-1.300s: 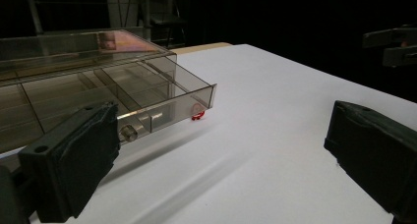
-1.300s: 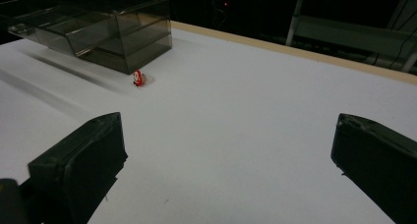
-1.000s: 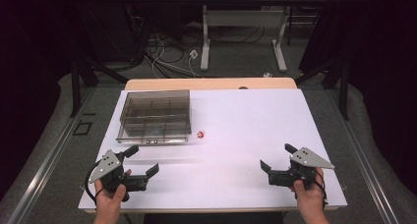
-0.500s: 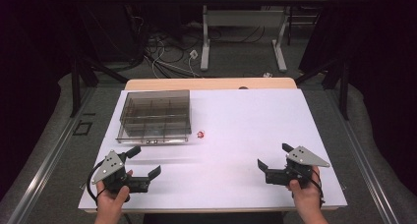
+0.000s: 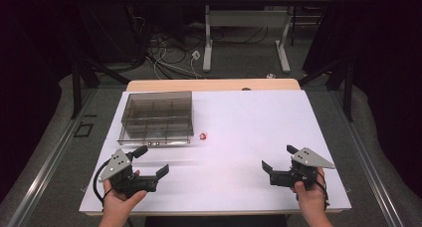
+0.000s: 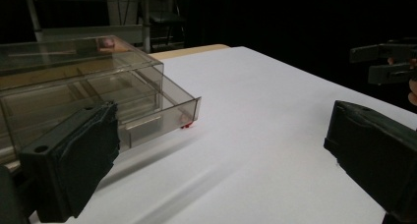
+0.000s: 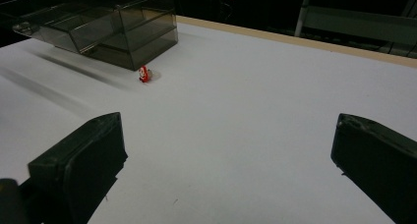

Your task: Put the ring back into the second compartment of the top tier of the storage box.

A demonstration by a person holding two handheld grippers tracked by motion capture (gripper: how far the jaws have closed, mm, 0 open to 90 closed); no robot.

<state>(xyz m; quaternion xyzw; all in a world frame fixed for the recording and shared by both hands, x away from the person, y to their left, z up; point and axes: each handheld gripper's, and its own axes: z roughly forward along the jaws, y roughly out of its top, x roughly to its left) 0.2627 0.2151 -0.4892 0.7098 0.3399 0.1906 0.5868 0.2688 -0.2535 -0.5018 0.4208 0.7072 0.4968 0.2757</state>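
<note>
A smoky clear compartment box (image 5: 157, 116) lies at the table's left rear, and a small red and white object (image 5: 203, 136) sits on the white top just right of its front corner. My left gripper (image 5: 153, 160) is open near the front left edge, its jaws turned toward the middle. My right gripper (image 5: 277, 157) is open at the front right, facing left. In the left gripper view the box (image 6: 88, 91) and the red object (image 6: 186, 126) lie ahead of my open gripper (image 6: 221, 170). The right gripper view shows the box (image 7: 113, 27) and the red object (image 7: 143, 73) beyond my open gripper (image 7: 226, 170).
The white table (image 5: 259, 117) has a wooden strip along its far edge. Beyond it stand a desk frame (image 5: 246, 43) and floor cables (image 5: 169, 53). The other gripper (image 6: 388, 62) shows at the right of the left gripper view.
Both grippers have shifted only slightly near the front edge, the right one a little leftward. Both stay open, and the box and red object have not moved.
</note>
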